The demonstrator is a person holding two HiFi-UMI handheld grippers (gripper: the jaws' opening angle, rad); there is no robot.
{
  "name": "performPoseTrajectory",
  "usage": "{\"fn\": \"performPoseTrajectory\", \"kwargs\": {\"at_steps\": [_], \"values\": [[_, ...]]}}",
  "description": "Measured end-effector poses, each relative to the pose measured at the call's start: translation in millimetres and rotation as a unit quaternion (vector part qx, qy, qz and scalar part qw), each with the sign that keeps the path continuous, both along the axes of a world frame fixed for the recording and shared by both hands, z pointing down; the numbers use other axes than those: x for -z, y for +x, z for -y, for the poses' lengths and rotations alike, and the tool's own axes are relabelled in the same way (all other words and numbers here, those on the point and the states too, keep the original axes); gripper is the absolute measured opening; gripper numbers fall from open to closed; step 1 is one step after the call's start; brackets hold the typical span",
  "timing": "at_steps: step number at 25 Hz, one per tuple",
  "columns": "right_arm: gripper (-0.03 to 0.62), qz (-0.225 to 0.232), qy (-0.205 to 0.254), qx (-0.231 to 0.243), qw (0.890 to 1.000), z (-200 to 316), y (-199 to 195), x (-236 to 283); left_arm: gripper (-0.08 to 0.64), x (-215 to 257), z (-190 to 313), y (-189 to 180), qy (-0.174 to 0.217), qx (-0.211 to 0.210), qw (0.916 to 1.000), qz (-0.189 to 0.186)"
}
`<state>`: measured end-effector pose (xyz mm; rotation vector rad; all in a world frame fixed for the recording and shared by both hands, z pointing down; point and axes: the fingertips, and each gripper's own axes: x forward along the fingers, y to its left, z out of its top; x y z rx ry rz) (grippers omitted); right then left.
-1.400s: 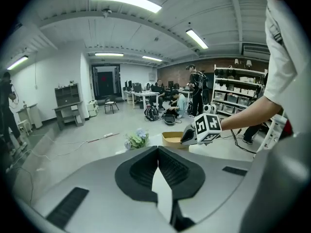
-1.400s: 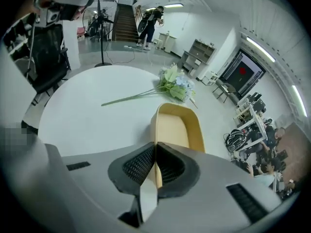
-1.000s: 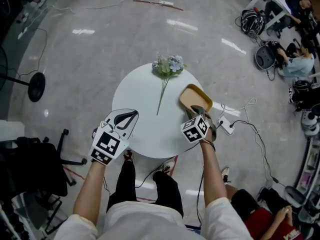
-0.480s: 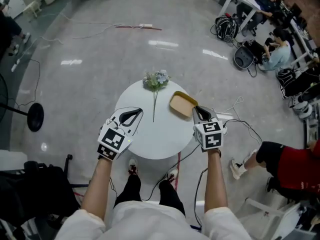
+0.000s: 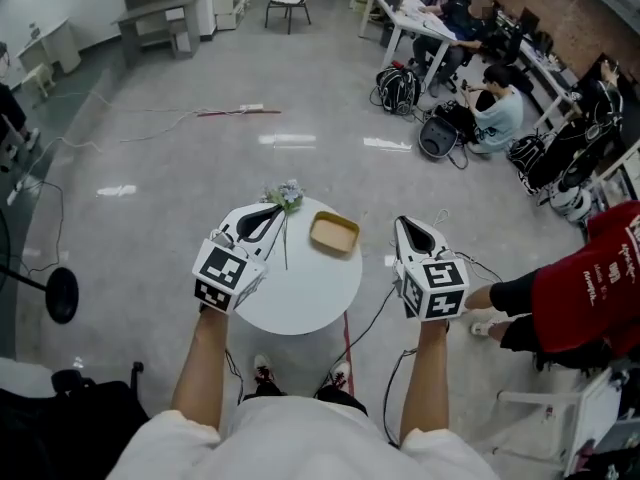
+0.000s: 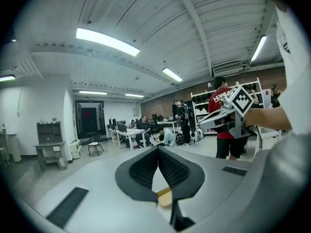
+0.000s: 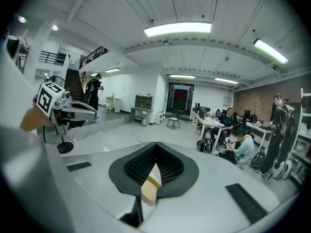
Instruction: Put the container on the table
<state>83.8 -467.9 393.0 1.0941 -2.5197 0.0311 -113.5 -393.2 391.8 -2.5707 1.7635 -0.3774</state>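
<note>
Raised left tongs (image 5: 271,215) and right tongs (image 5: 405,225) leave container (image 5: 334,233) on white table (image 5: 300,300).

Glossy grey floor (image 5: 200,158), desks (image 7: 210,124) by a brick wall (image 5: 565,8), ceiling strip lights (image 7: 177,29)

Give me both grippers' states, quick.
Left gripper: closed, empty.
Right gripper: jaws closing shut, empty.

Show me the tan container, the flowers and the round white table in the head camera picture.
tan container (image 5: 334,234), head view, on its inner floor
flowers (image 5: 288,194), head view, on the blossom cluster
round white table (image 5: 305,288), head view, on bare top near the person
</note>
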Motion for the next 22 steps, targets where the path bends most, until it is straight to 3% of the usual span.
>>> {"fn": "performPoseTrajectory", "kwargs": {"at_steps": [6,13,22], "values": [[0.014,0.010,0.059,-0.027,0.998,-15,42,66,0.018,57,3,28,0.055,-0.025,0.9982,0.005],[0.014,0.036,0.104,-0.022,0.994,-44,62,119,0.018,107,-8,49,0.114,-0.038,0.9925,0.020],[0.012,0.022,0.129,-0.022,0.991,-57,70,141,0.018,134,-24,72,0.147,-0.059,0.9868,0.031]]}}
